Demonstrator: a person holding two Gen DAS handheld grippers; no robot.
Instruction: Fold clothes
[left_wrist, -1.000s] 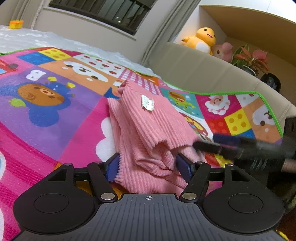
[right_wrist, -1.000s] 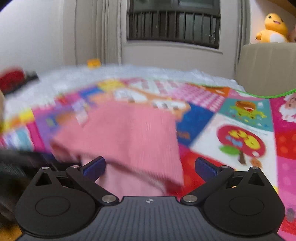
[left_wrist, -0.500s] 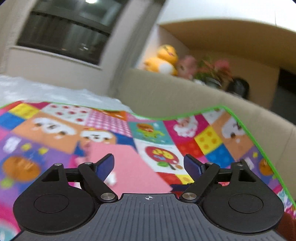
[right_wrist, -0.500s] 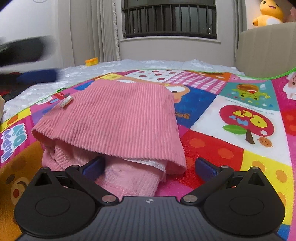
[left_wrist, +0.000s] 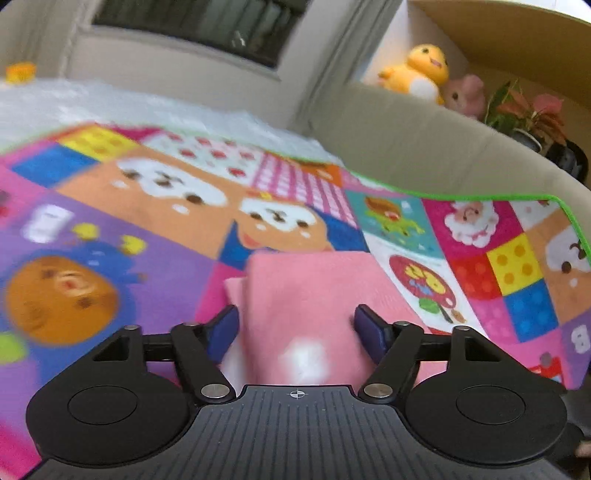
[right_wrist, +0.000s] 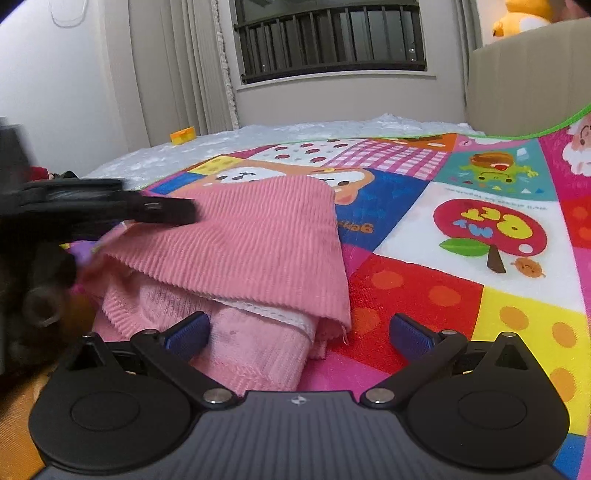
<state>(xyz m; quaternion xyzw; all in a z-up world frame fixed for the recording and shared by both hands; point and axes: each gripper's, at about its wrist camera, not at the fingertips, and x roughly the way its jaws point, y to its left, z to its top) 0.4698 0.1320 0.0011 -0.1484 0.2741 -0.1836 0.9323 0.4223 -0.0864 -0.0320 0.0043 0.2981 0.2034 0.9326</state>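
Pink garment (right_wrist: 236, 251) lies folded on the play mat (right_wrist: 461, 295), directly ahead of both tools. Half a second ago your left tool (left_wrist: 295, 325) pointed over the cloth toward the beige headboard (left_wrist: 424, 147); it has since dropped, and the folded stack now sits between its spread fingers, which grip nothing. Your right tool (right_wrist: 299, 332) has held its place at the near edge of the stack, fingers apart, its left pad (right_wrist: 188, 332) just beside the lower layers. In the right view the left tool (right_wrist: 110, 210) reaches across the top layer; whether it touches the cloth cannot be told.

Judged from this, the fold is laid and you are positioning to press or adjust it.

The top layer is ribbed corduroy, soft and limp, draping over a paler knit layer with a white hem strip (right_wrist: 273, 314) showing between them. The mat is flat, smooth and brightly printed, with a green border.
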